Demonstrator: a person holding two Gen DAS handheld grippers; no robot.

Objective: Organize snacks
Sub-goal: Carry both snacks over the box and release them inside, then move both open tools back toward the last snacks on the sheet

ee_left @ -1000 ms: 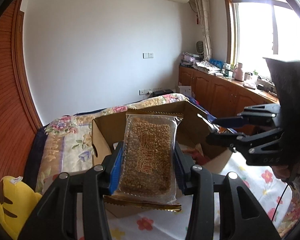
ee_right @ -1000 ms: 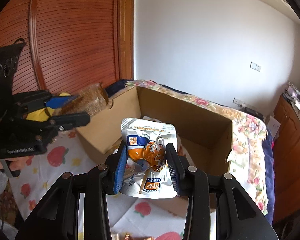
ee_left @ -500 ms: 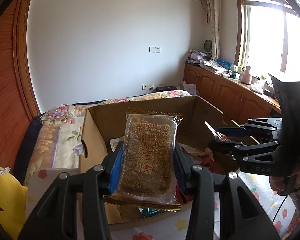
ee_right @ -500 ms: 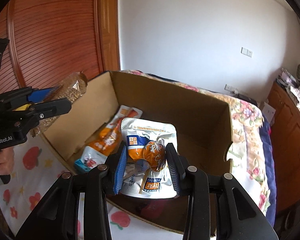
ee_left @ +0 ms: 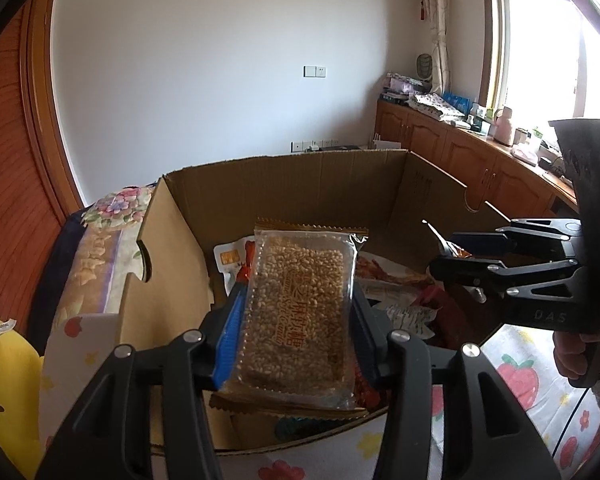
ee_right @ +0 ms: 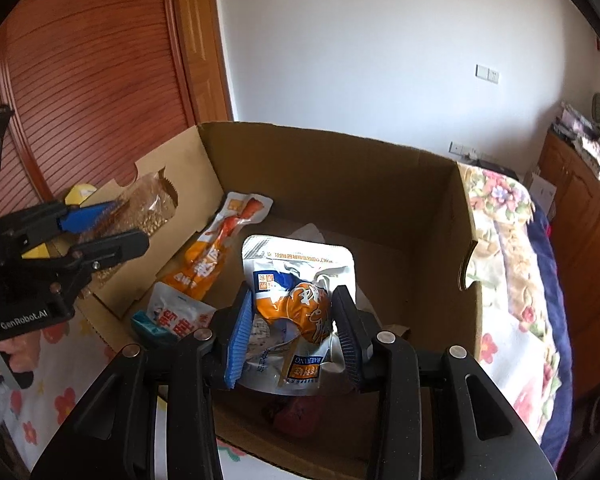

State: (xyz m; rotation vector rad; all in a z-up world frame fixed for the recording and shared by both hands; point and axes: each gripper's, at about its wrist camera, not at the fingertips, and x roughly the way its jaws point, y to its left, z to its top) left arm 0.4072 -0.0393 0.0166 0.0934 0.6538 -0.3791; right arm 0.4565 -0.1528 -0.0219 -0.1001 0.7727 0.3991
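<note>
Left wrist view takes in, from nine o'clock round to three, a reddish slatted wooden door, a yellow soft toy low at eight o'clock, a plain white wall with a switch plate, then wooden cabinets cluttered on top under a bright curtained window. A bed with a floral quilt and a strawberry-print sheet bears an open cardboard box. At six o'clock the left gripper has a clear grain-bar packet with red print between its blue pads over the box; its jaws are opening, and the pads seem to touch the packet's sides, though I cannot tell how firmly. At three o'clock the right gripper pokes in side-on, a hand behind it, "DAS" moulded on its body. Right wrist view alone shows the box floor: an orange-and-white pouch leaning at ten o'clock against the left wall, a teal pack beside it, something dark red near the front wall. That view also shows "GenRobot.AI" on the other tool at nine o'clock. At six o'clock, narrowly set, the right claw pinches a silver, blue and orange pouch, crumpled at the waist, hanging above the box floor; its lettering reads roughly "BAILIANG", upside down. The quilt runs off toward three o'clock.
</note>
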